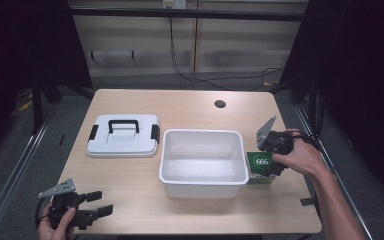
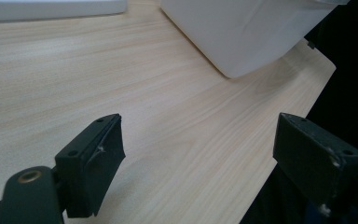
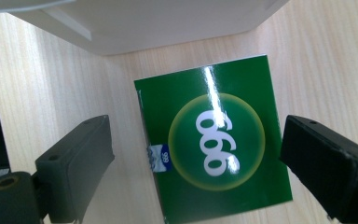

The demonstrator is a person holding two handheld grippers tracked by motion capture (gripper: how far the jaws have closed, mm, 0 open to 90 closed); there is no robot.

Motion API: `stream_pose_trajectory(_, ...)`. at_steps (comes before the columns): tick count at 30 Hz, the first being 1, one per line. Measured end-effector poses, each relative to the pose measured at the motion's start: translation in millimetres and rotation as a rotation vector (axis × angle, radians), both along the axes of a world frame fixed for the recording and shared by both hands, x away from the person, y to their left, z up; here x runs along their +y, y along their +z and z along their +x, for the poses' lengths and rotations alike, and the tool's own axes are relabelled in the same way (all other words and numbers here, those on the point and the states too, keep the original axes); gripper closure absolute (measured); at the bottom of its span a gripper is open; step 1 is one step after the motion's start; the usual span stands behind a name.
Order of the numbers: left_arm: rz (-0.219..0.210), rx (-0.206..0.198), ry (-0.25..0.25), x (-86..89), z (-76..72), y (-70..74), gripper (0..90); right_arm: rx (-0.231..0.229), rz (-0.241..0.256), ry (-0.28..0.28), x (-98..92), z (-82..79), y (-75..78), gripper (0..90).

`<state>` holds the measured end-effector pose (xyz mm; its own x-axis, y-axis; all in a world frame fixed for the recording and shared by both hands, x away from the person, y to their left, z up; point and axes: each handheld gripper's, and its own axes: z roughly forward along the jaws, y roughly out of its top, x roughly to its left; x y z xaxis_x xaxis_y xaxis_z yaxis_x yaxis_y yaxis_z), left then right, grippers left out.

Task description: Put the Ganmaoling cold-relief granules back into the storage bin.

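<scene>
The flat green cardboard box with a white 666 in a yellow-ringed circle (image 3: 214,142) lies on the light wooden table (image 1: 190,105), just beside the right end of the empty white plastic tub (image 1: 203,159). The right gripper (image 3: 196,163) hangs directly over it with jaws spread wide, one on either side of the box and neither touching it. The left gripper (image 1: 97,203), also open and holding nothing, sits at the table's near left corner, well apart from the box, with the white lid with a black handle (image 1: 123,135) lying left of the tub.
</scene>
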<state>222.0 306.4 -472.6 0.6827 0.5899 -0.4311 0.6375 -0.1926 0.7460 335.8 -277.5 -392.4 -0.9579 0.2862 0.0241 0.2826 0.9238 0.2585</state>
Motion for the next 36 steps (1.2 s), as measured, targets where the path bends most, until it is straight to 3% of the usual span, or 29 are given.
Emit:
stream_pose_trajectory(2, -0.001, -0.001, -0.001, -0.1, 0.0, 0.1, 16.2, -0.002, -0.005, 0.026, 1.7, 2.6, -3.7, 8.4)
stream_pose_trajectory(9, -0.001, -0.002, -0.005, -0.5, 0.0, -0.1, 16.1, -0.012, -0.018, 0.029, 0.4, 8.9, -8.6, 8.4)
stream_pose_trajectory(21, -0.005, 0.0, -0.001, -0.1, -0.4, -0.1, 16.1, 0.021, -0.137, 0.062, 10.4, 9.7, -25.7, 8.7)
stream_pose_trajectory(36, -0.007, 0.001, 0.002, -0.3, -0.3, 0.1, 16.1, 0.016, -0.177, 0.098, 14.8, 9.0, -30.9, 13.3)
